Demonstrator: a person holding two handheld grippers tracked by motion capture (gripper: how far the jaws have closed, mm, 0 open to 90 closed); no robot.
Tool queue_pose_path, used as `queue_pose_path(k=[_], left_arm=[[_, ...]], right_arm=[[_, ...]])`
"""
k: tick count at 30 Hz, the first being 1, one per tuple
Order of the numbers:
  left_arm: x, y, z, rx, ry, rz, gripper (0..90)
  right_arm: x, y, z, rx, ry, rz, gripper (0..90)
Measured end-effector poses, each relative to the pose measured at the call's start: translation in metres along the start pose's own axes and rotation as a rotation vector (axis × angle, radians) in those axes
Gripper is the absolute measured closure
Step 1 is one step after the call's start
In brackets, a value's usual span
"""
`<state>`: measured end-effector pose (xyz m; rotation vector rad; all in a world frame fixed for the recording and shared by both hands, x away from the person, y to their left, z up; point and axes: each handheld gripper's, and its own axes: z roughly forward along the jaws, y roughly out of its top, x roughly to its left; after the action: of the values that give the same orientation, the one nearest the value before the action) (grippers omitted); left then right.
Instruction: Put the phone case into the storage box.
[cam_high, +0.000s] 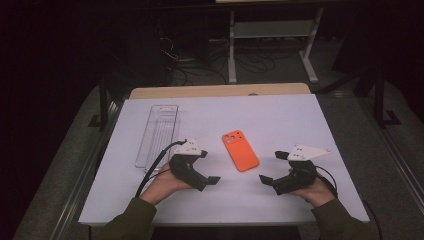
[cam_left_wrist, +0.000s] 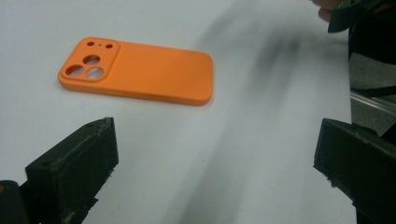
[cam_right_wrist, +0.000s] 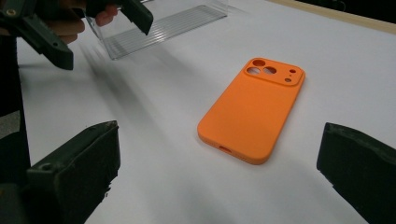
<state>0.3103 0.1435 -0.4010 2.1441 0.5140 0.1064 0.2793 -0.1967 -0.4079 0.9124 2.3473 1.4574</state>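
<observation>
My left tool (cam_high: 207, 170) and my right tool (cam_high: 272, 170) sit low over the white counter (cam_high: 280, 115), one on each side of the orange phone case (cam_high: 240, 150), and both have their jaws spread wide with nothing between them. The case lies flat with its back up and its camera end pointing away from me, touching neither tool. The clear plastic tray (cam_high: 157, 135) lies empty well to the left of it, beyond my left hand (cam_high: 162, 185).

The step in hand, as I judge it, is picking the case up. It is thin and lies flush on the counter, so I would come in low with one tool across the case's short width, one jaw on each long edge, and close gently (a soft case will bow if I squeeze hard). The other tool could steady the near end so it does not skid.

The high view gives the whole layout: case between the tools, tray off to the left. The left gripper view looks across the phone case (cam_left_wrist: 140, 70) from the side, with its camera cut-outs clear and the raised rim around them. The right gripper view shows the case (cam_right_wrist: 254, 112) from its near end, with the charging-port slot in the bottom edge, and the ribbed floor of the tray (cam_right_wrist: 163, 28) behind my left tool (cam_right_wrist: 100, 35).
</observation>
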Motion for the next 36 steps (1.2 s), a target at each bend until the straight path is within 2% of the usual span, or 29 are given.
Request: queue_pose_path(k=[2, 5, 9, 15, 24, 26, 29, 34, 36], left_arm=[[-0.002, -0.002, 0.0, -0.021, 0.007, 0.009, 0.0], [0.0, -0.005, -0.001, -0.019, 0.005, 0.01, 0.0], [0.0, -0.009, -0.002, -0.036, 0.022, 0.005, 0.0], [0.001, -0.009, -0.002, -0.062, 0.024, -0.007, 0.0], [0.001, -0.01, -0.001, -0.044, 0.035, 0.02, 0.0], [0.002, -0.011, -0.003, -0.048, 0.029, 0.015, 0.0], [0.001, -0.012, -0.004, -0.041, 0.029, 0.025, 0.0], [0.003, -0.014, -0.003, -0.027, 0.014, 0.015, 0.0], [0.002, -0.014, -0.002, -0.037, 0.01, 0.004, 0.0]], right_arm=[[0.0, 0.0, 0.0, 0.0, -0.002, 0.0, 0.0], [-0.001, -0.001, 0.0, 0.0, -0.009, 0.009, 0.0], [-0.002, -0.001, 0.002, -0.001, -0.016, 0.017, 0.0], [-0.002, -0.002, 0.007, 0.009, -0.034, 0.037, 0.0], [-0.005, 0.001, 0.01, 0.005, -0.07, 0.073, 0.0], [-0.006, 0.003, 0.01, -0.003, -0.073, 0.086, 0.0], [-0.006, 0.008, 0.009, -0.022, -0.108, 0.1, 0.0], [-0.007, 0.012, 0.01, -0.019, -0.134, 0.105, 0.0], [-0.007, 0.013, 0.01, -0.009, -0.143, 0.098, 0.0]])
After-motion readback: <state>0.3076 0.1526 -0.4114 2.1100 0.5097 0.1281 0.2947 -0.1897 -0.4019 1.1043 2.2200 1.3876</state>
